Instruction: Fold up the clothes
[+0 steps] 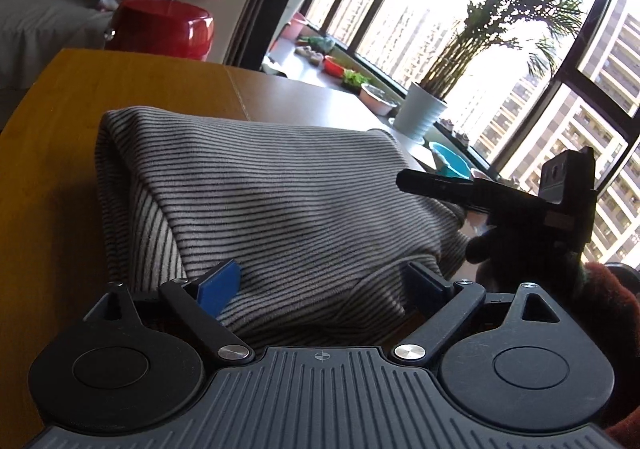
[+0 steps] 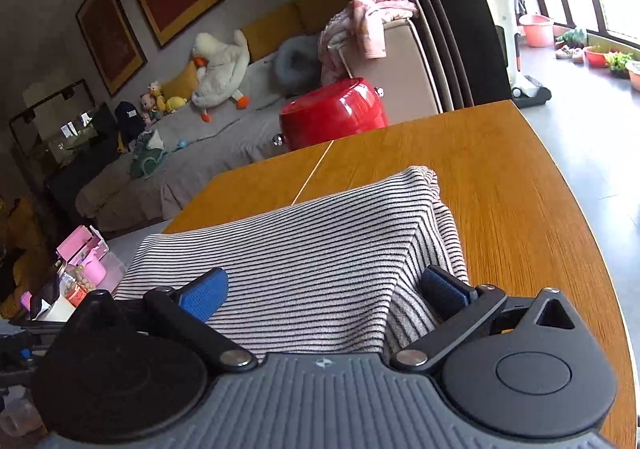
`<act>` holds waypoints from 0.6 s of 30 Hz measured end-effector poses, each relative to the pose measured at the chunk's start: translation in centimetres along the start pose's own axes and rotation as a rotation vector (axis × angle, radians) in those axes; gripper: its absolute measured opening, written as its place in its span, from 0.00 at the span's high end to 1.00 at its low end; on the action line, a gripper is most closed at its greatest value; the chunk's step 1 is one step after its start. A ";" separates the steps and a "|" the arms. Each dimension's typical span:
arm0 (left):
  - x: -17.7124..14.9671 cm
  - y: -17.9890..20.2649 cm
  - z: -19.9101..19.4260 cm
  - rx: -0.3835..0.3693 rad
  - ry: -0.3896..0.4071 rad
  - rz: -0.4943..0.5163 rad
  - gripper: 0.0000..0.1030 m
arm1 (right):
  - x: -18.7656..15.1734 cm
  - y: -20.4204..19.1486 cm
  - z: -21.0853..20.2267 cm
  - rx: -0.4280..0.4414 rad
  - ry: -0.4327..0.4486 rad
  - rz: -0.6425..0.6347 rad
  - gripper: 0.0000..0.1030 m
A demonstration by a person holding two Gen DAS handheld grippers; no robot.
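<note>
A grey-and-black striped garment (image 1: 280, 189) lies folded in a thick bundle on the wooden table (image 1: 52, 169). My left gripper (image 1: 324, 283) stands open at the bundle's near edge, its blue pads (image 1: 218, 289) wide apart with striped cloth lying between them. The black body of my right gripper (image 1: 520, 201) shows at the bundle's right end, held by a dark-sleeved hand. In the right wrist view the same garment (image 2: 320, 241) fills the foreground, and my right gripper (image 2: 324, 287) is open over its near edge, pads (image 2: 204, 295) spread to either side of a fold.
The table's curved edge (image 2: 600, 249) runs close on the right. A red tub (image 2: 336, 111) and a sofa (image 2: 224, 129) stand beyond the table. A pink box and small clutter (image 2: 86, 261) sit at the left. A potted plant (image 1: 424, 113) and bowls line the windowsill.
</note>
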State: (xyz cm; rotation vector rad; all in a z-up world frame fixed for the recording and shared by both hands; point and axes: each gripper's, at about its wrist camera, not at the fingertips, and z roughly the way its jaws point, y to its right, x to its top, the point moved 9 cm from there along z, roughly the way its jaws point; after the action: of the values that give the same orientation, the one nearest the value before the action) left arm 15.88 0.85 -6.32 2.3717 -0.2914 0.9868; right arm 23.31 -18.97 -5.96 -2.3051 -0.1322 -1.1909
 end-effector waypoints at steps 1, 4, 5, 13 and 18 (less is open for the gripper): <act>0.3 -0.3 0.2 0.008 0.007 0.006 0.06 | -0.3 -0.1 -0.4 0.007 -0.001 0.005 0.00; 1.4 -1.3 1.0 0.021 0.034 0.004 0.00 | -1.7 -0.8 -1.7 0.025 -0.010 -0.005 0.00; 1.9 -1.8 1.3 0.024 0.045 -0.004 0.00 | -2.2 -1.2 -2.2 0.029 -0.016 -0.019 0.00; 6.0 -4.7 4.4 0.170 0.093 0.028 0.00 | -7.3 -8.7 -5.4 0.184 -0.135 -0.190 0.00; 5.8 -4.0 3.0 0.211 0.072 0.036 0.00 | -5.9 -10.1 -7.5 0.187 -0.105 -0.299 0.00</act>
State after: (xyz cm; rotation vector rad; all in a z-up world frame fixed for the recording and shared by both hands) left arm 23.28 2.47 -5.58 2.5197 -0.2125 1.1684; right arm 11.00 -13.26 -2.88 -2.2335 -0.6191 -1.1423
